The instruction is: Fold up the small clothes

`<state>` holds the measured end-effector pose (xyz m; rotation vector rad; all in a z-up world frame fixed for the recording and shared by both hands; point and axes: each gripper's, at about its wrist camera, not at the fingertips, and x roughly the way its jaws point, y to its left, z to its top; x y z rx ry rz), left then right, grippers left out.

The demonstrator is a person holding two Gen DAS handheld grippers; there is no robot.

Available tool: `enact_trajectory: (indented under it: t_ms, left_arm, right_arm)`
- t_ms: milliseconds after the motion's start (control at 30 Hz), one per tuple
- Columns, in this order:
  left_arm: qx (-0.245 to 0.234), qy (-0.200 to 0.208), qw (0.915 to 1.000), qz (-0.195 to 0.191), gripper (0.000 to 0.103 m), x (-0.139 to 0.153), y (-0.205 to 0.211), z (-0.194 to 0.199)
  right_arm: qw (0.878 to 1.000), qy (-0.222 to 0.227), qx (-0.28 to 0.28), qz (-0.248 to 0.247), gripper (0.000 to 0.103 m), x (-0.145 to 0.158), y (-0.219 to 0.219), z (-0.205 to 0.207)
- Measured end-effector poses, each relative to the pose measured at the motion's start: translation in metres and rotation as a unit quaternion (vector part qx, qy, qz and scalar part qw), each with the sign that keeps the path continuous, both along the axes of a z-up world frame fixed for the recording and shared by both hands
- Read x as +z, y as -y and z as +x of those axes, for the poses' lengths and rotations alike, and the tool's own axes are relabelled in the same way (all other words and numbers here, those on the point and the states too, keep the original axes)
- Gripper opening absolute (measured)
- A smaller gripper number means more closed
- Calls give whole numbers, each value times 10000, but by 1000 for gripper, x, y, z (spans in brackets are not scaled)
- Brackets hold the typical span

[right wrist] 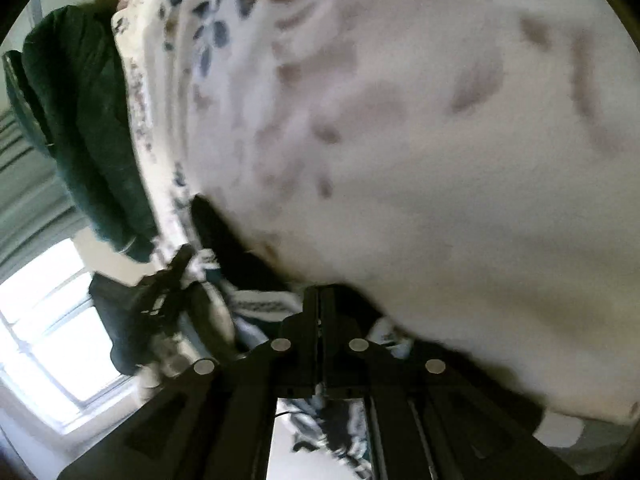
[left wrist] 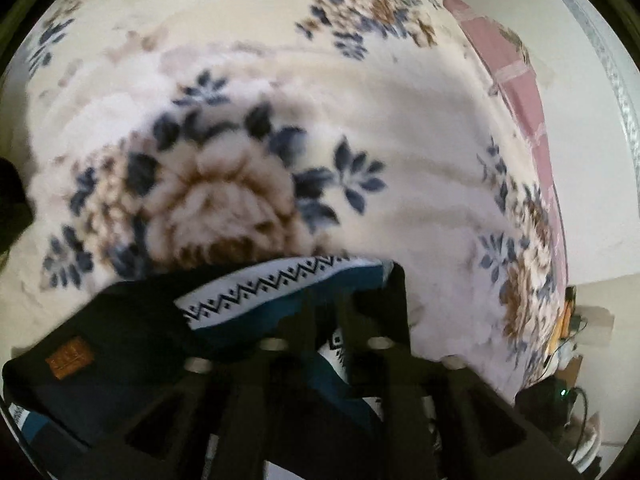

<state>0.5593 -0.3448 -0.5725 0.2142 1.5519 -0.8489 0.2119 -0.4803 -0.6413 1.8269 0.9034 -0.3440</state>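
Note:
A small garment (left wrist: pixel 256 296) with black, teal and white zigzag-patterned panels lies on a cream floral blanket (left wrist: pixel 360 120). It carries a tan leather patch (left wrist: pixel 70 358). My left gripper (left wrist: pixel 352 300) points steeply down over the garment's right end. Its jaws stand apart, and patterned cloth shows loose in the gap. In the right wrist view the same garment (right wrist: pixel 260 306) bunches around my right gripper (right wrist: pixel 320 296). Those jaws are closed to a thin slit, and fabric runs up between the fingers from below. The view is blurred.
A pink checked sheet (left wrist: pixel 516 80) shows past the blanket's right edge, with cables and small items (left wrist: pixel 568 340) on the floor beyond. In the right wrist view a dark green cloth (right wrist: pixel 80 120) hangs over the bed's left edge, near a bright window (right wrist: pixel 48 320).

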Motion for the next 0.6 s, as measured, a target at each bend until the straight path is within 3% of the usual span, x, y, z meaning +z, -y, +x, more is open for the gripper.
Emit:
enact_trajectory:
  t_ms: [67,167,233,267,300,333,500,600]
  left_arm:
    - [-231,86,9996,134,57,-6,9,-9]
    - [-631,188,9975,243,57,-15,25,-23]
    - [-850,517,9946,283,47,-16,34,-33]
    - [-904,618,9936,259,6,-15,37,-36]
    - [-896,688,9930,345,3,-16,39,-37]
    - [-845,706,9935,299,3,-15,39,-37]
    - [-212,723,9971,64,2,-11,19,-18]
    - [-129,650,9978,59,2,-12,15,-15]
  right_arm:
    - [9997,115,45,193,44,-6,-4,9]
    - [9989,126,117,445,45,-16,-13,17]
    - [9987,130,45,499,45,-21,-17,18]
    - [9986,131,-83,508,45,-22,-19,18]
    - [9987,111,-159,469,39,-22,-19,18]
    - [9992,-30,-235,334,12,-21,-20,17]
    - [9992,-249,-253,-207,9,-5,-23,4]
    - [9988,-301,-139,-348,9,-2,-22,5]
